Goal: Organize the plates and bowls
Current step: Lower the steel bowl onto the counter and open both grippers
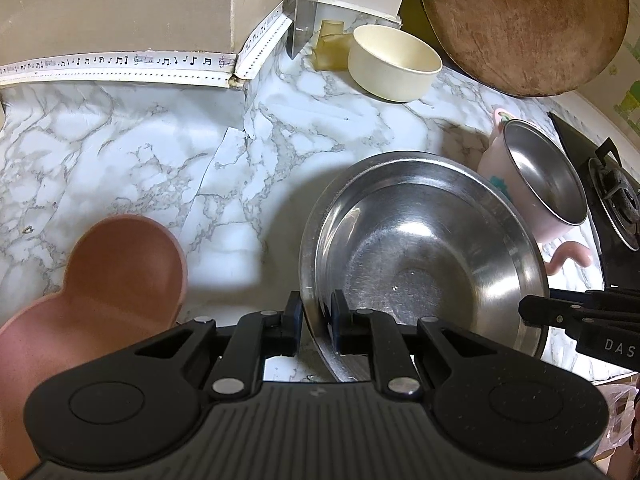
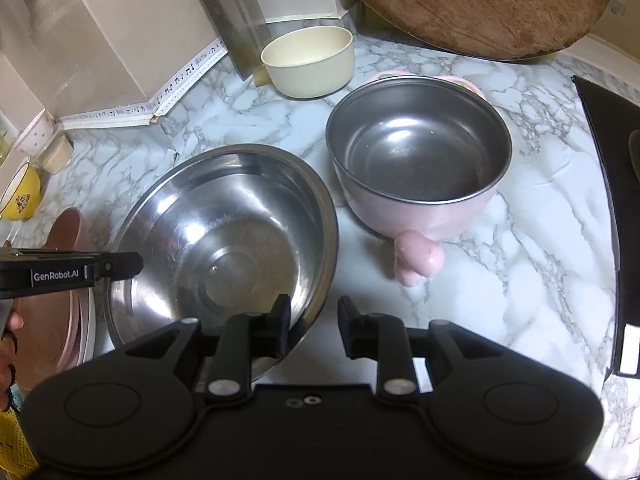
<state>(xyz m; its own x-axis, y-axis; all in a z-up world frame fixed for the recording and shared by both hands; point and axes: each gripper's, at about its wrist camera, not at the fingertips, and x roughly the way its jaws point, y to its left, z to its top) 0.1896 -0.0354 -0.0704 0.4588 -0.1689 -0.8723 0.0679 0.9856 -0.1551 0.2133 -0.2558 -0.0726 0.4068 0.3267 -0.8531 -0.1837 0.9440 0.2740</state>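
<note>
Desk (image 1: 132, 152): we see marble.
Left claw (image 1: 316, 322): clamped on steel bowl (image 1: 424, 240) rim.
Right claw (image 2: 314, 330): parted, astride that rim, no grip.

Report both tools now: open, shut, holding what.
Left tool: shut on the rim of the large steel bowl.
Right tool: open, jaws straddling that bowl's rim, no pad pressing on it.

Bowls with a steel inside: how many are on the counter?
2: the large steel bowl, gripped at its rim by the left gripper, and the pink steel-lined bowl to its right. Others may be hidden.
</note>
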